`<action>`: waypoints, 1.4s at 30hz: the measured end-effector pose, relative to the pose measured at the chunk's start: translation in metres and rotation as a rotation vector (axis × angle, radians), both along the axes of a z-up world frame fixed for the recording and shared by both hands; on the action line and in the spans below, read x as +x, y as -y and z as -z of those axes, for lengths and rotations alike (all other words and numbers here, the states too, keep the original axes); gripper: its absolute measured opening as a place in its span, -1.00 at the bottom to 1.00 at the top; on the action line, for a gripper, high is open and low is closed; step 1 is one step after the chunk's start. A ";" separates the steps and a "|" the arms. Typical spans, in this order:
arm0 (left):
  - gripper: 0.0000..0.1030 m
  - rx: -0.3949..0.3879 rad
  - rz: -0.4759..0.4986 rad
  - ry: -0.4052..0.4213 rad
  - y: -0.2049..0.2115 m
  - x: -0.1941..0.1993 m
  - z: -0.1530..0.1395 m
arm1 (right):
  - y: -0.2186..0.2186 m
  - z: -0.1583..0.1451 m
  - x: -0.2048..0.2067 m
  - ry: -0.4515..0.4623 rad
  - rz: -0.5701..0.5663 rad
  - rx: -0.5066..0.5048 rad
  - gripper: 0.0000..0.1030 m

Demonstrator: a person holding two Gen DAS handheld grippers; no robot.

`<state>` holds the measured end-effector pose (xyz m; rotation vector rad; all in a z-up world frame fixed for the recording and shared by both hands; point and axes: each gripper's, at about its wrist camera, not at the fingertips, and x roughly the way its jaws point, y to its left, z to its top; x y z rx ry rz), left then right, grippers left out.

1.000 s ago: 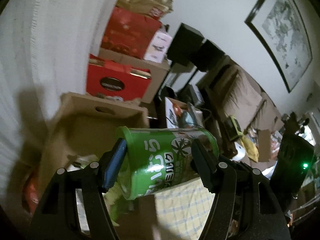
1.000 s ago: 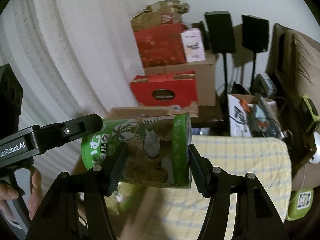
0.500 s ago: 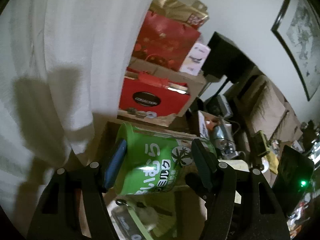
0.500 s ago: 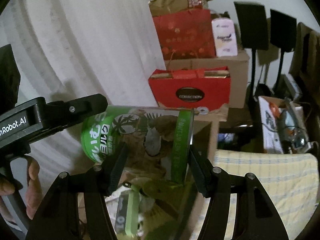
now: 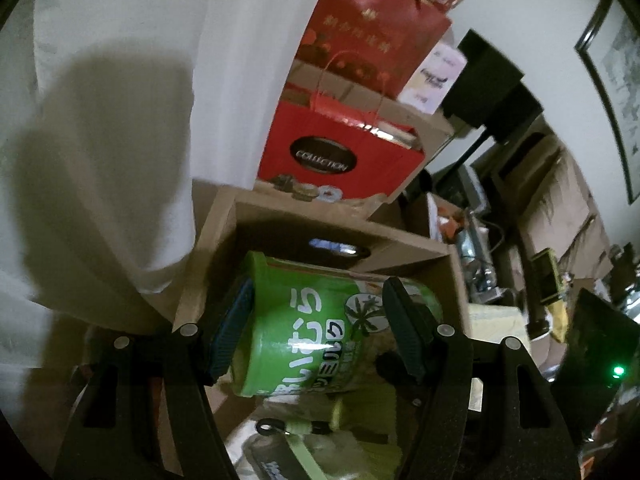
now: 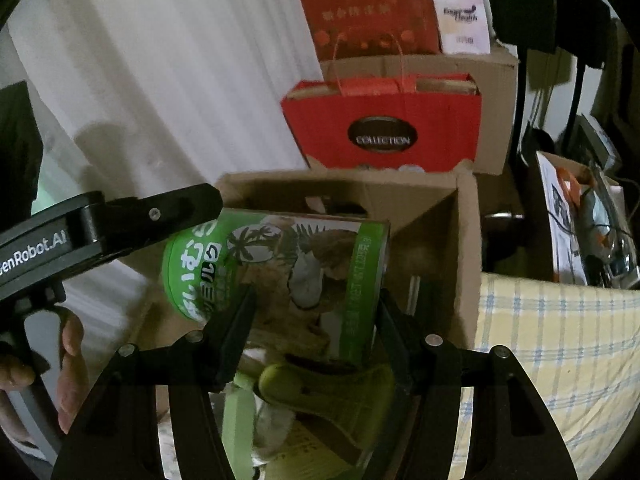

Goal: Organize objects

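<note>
Left wrist view: left gripper (image 5: 316, 328) clamped on green canister (image 5: 316, 340), held sideways between both fingers. Cardboard box (image 5: 404, 244), open-topped, directly below and ahead. Red bag (image 5: 336, 152) beyond the box. White curtain (image 5: 120, 100) to the left.

Right wrist view: right gripper (image 6: 312, 320) likewise closed on the same green canister (image 6: 280, 268), lying crosswise over the box (image 6: 464, 248). Left gripper's finger (image 6: 160, 212) touching its left end. Yellow checked cloth (image 6: 560, 340) to the right.

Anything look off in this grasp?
Yes: both tongs, left and right, clamp the same green canister, held on its side over the open cardboard box.
</note>
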<state>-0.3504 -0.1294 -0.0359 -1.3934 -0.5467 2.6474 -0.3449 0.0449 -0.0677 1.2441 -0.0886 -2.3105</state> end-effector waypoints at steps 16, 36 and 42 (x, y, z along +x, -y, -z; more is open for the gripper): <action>0.53 0.006 0.038 0.003 -0.005 0.040 -0.016 | -0.016 -0.031 0.049 -0.095 -0.028 0.040 0.20; 0.89 -0.119 0.061 -0.103 -0.039 0.156 -0.050 | -0.067 -0.057 0.139 -0.178 0.053 0.098 0.59; 0.90 -0.122 0.068 -0.114 -0.047 0.184 -0.046 | -0.078 -0.067 0.167 -0.224 0.081 0.136 0.66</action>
